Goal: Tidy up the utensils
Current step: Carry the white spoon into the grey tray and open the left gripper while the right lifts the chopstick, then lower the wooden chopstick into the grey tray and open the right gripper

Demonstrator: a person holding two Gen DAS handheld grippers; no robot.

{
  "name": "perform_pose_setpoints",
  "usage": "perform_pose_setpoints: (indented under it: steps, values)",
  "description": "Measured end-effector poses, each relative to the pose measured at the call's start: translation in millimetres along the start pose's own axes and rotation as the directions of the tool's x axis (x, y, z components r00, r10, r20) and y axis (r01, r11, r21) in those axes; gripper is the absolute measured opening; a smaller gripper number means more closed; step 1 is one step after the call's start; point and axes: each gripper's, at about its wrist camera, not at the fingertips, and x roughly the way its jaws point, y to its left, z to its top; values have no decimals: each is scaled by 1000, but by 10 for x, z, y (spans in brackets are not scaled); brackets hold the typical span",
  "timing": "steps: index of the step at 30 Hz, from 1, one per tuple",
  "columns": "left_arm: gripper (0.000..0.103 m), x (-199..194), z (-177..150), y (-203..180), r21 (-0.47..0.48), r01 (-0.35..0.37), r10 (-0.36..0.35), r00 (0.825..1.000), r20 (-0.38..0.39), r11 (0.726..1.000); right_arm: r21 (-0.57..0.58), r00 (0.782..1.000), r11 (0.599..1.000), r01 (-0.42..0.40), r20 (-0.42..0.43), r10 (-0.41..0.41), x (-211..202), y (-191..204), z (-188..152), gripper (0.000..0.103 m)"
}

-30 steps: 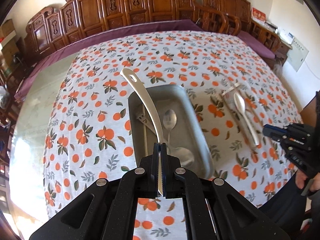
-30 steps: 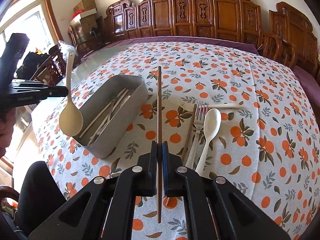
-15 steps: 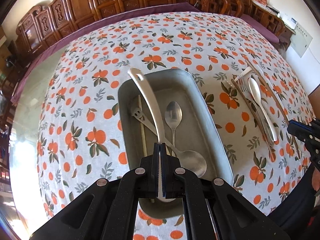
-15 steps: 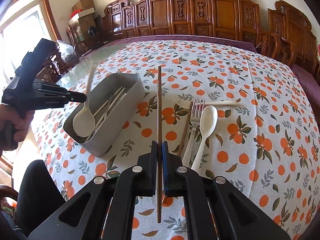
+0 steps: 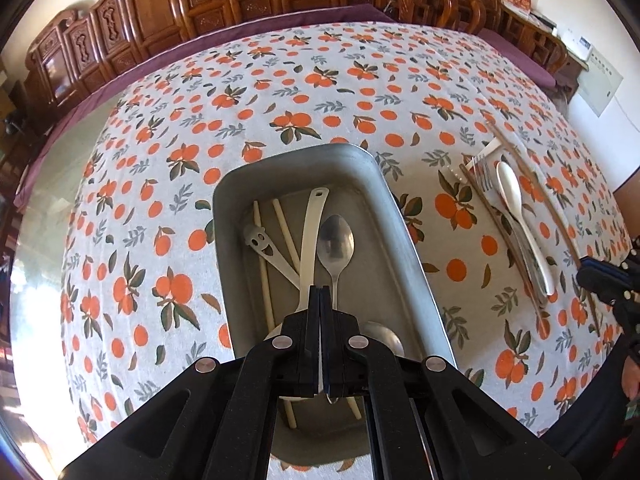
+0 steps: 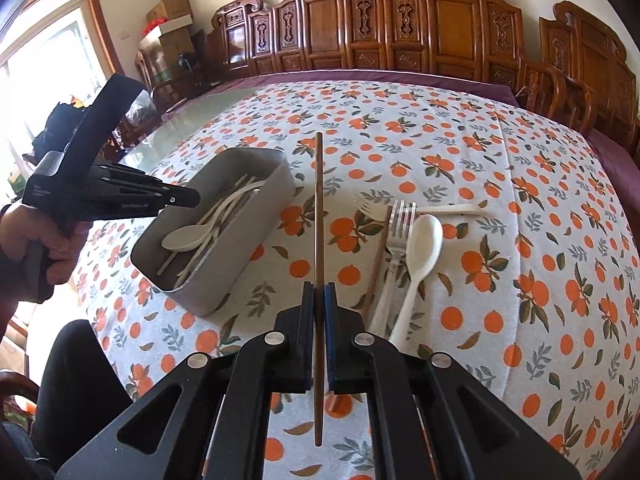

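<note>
**Left over the tin, right holding a chopstick**

Left hand-held gripper (image 5: 320, 292): jaws fully together, pointed steeply down into the metal tin (image 5: 404, 240). From its own camera a white spoon's handle (image 5: 310, 236) runs straight ahead of the fingertips; the bowl end sits under the jaws, hidden. Can't tell from this view whether the pads pinch that spoon or just hover over it. In the right wrist view the white spoon (image 6: 188, 236) lies in the tin (image 6: 248, 252) and the left gripper tip (image 6: 188, 200) is just above it, apparently clear. The person's left hand (image 6: 36, 236) wraps the grip handle, wrist roughly level, dark sleeve below.

Also in the tin, ahead of the left gripper: a steel spoon (image 5: 336, 240) just right of the white handle, a slotted white utensil (image 5: 260, 240) and pale chopsticks (image 5: 262, 264) to the left.

Right hand-held gripper (image 6: 319, 292): clamped on a brown chopstick (image 6: 318, 200), which sticks straight out ahead and also pokes back behind the pads. Gripper angled down over the desk (image 6: 520, 168) with orange-print cloth, tin ahead-left of it.

Ahead-right of the right gripper, loose on the cloth: a steel fork (image 6: 396, 240), a white spoon (image 6: 420, 248), a second brown chopstick (image 6: 376, 260) and a white fork (image 6: 420, 210) lying crosswise beyond them.
</note>
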Motion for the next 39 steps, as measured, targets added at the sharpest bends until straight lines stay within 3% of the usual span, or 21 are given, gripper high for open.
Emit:
perform_pose_setpoints:
  steps: [21, 32, 35, 37, 39]
  values:
    - [0, -494, -454, 468, -133, 43, -31, 995, 95, 990, -50, 995, 994, -94, -40, 92, 269, 858, 307, 6]
    - [1, -659, -658, 775, -184, 42, -19, 992, 122, 982, -4, 989, 992, -128, -81, 127, 515, 1081, 462, 6]
    - [21, -708, -697, 839, -196, 40, -13, 991, 135, 980, 17, 987, 991, -133, -94, 134, 600, 1110, 491, 6]
    - [43, -739, -719, 874, -204, 32, -3, 989, 145, 978, 34, 985, 990, -138, -100, 140, 652, 1118, 502, 6]
    - [56, -762, -735, 906, -213, 21, 11, 989, 150, 977, 51, 984, 989, -136, -109, 140, 705, 1115, 517, 6]
